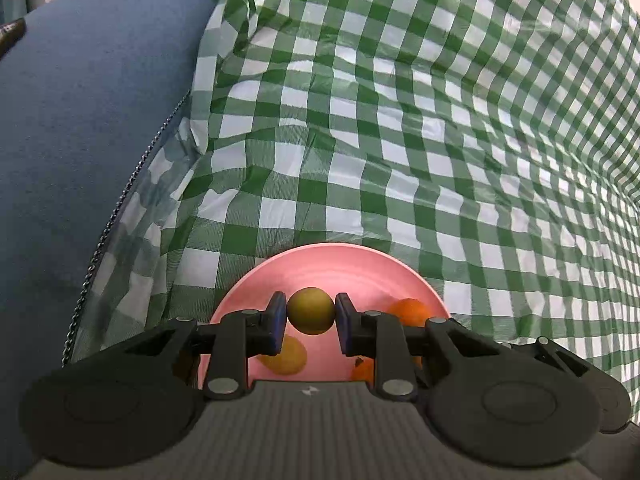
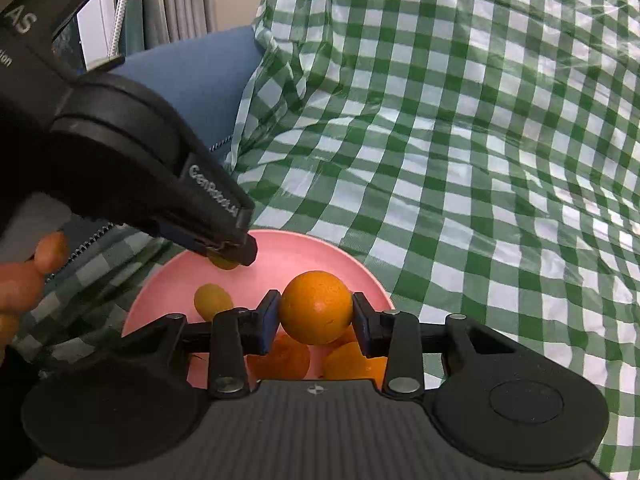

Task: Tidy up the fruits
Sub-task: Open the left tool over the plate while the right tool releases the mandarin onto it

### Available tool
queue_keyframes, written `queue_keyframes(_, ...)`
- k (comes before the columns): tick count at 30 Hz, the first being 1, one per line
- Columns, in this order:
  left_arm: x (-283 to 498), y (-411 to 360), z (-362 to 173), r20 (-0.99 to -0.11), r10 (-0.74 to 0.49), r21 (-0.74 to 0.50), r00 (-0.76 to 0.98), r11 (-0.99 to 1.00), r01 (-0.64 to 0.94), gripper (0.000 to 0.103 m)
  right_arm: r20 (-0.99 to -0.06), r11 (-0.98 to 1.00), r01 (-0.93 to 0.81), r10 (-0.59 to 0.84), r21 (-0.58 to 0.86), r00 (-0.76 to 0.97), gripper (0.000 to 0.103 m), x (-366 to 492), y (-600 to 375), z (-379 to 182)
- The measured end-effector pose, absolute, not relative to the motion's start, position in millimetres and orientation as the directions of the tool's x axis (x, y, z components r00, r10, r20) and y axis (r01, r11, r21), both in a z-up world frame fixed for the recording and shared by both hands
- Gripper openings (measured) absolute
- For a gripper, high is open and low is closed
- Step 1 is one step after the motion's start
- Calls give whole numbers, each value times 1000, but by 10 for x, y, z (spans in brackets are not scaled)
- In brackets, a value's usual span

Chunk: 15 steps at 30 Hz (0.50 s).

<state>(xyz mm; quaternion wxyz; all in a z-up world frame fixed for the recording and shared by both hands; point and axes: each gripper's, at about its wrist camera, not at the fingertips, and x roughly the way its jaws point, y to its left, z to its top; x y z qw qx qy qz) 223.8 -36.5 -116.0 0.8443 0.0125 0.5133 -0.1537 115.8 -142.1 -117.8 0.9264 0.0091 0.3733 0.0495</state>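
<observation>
Left gripper (image 1: 311,317): clamped on olive-yellow fruit (image 1: 311,311), above pink plate (image 1: 256,280). Right gripper (image 2: 316,314): clamped on orange (image 2: 316,307), directly over same plate, nearer its piled oranges (image 2: 280,358).

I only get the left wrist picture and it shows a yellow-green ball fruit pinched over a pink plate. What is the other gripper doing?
Observer: The right gripper is shut on a big orange, held above the pink plate.
Operator: How many oranges are left on the plate? I see bits of orange only.
Observer: At least two oranges show on the plate under the held one; the gripper body hides the rest.
Operator: Is my gripper close to the other one?
Observer: In the right wrist view, the left gripper reaches in from the left over the plate's far side, its yellow-green fruit mostly hidden by its fingers.
</observation>
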Motion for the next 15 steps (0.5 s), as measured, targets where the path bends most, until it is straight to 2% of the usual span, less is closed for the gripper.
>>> queue_keyframes(2, 2245, -381, -1212, -867, -232, -114, 441, 954, 278, 32, -699, 995, -80, 94, 54, 709, 40, 1196, -1406, -1219)
queue_keyframes(3, 2239, -390, -1229, -867, -222, -98, 447, 954, 283, 44, -703, 995, -78, 95, 56, 705, 42, 1210, -1401, -1230)
queue_keyframes(4, 2225, -392, -1228, -866, -216, -89, 451, 954, 286, 69, -705, 996, -75, 93, 57, 703, 44, 1209, -1395, -1230)
queue_keyframes(6, 2163, -371, -1170, -858, -193, -71, 476, 963, 262, 98, -703, 996, -71, 92, 59, 705, 70, 1190, -1388, -1195)
queue_keyframes(7, 2111, -348, -1116, -846, -183, -64, 501, 967, 246, 102, -703, 996, -70, 87, 53, 706, 76, 1159, -1381, -1167)
queue_keyframes(9, 1996, -296, -994, -829, -186, -61, 527, 967, 246, 103, -699, 998, -62, 68, 34, 712, 87, 1045, -1359, -1096)
queue_keyframes(11, 1883, -216, -906, -843, -178, -65, 508, 971, 231, 103, -708, 998, -57, 65, 34, 703, 92, 882, -1346, -1027)
queue_keyframes(15, 1554, 10, -777, -875, -141, -70, 462, 983, 167, 103, -738, 998, -17, 54, 57, 673, 95, 472, -1357, -900)
